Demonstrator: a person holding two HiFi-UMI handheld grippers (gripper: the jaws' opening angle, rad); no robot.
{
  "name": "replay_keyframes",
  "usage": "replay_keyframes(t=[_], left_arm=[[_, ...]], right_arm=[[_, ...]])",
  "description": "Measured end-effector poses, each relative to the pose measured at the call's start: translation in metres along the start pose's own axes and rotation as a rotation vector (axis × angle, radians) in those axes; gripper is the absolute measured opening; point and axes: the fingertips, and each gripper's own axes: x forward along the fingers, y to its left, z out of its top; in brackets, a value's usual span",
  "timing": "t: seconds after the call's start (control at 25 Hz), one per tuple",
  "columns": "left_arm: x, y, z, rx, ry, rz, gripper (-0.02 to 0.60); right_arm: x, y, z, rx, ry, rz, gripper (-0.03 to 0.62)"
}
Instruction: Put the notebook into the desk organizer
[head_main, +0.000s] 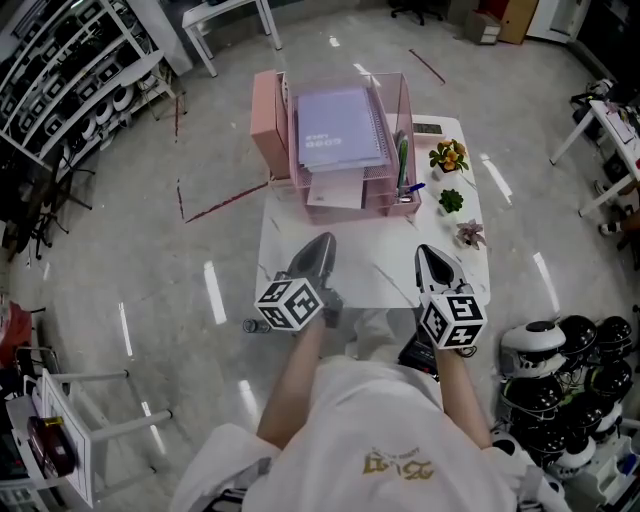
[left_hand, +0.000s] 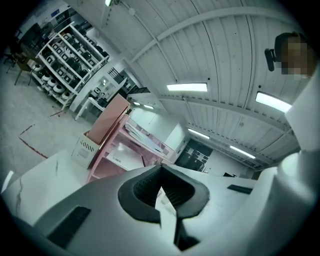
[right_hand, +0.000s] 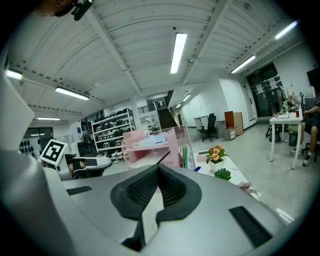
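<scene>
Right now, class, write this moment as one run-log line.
notebook: on top tray of pink desk organizer | left tongs: shut, empty | right tongs: shut, empty

One notebook (head_main: 340, 125) (lilac), one desk organizer (head_main: 330, 213), three small plants (head_main: 451, 200).

Lab-style office workspace, from what I can see.
Upper left of my head view: metal racks (head_main: 70, 75) loaded with gear. Lower right: helmet-like units (head_main: 565, 350) heaped up. A white table (head_main: 370, 270) carries a pink desk organizer (head_main: 340, 213) on a glossy floor (head_main: 150, 250). The right gripper view shows strip lights (right_hand: 178, 52) and an office chair (right_hand: 211, 124).
</scene>
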Motion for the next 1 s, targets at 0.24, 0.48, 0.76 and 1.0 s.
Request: replay_keyframes(t=[0.24,0.48,0.76,1.0], left_arm=[[-0.002,0.000,-0.002,-0.001,0.005,0.000,0.018],[-0.003,0.005,-0.004,-0.006,0.007,0.012,0.018],[-0.002,0.007,-0.001,0.004,0.005,0.027,0.018],[-0.004,0.012,-0.002,0.005,0.006,0.036,0.018]], right_arm=[[0.000,-0.001,-0.004,0.004,0.007,-0.006,0.009],[0.002,0.002,-0.005,0.003,0.010,0.000,0.009],[0.003,-0.001,-0.006,0.010,0.016,-0.008,0.009],[0.003,0.001,-0.010,0.012,0.021,-0.009,0.009]])
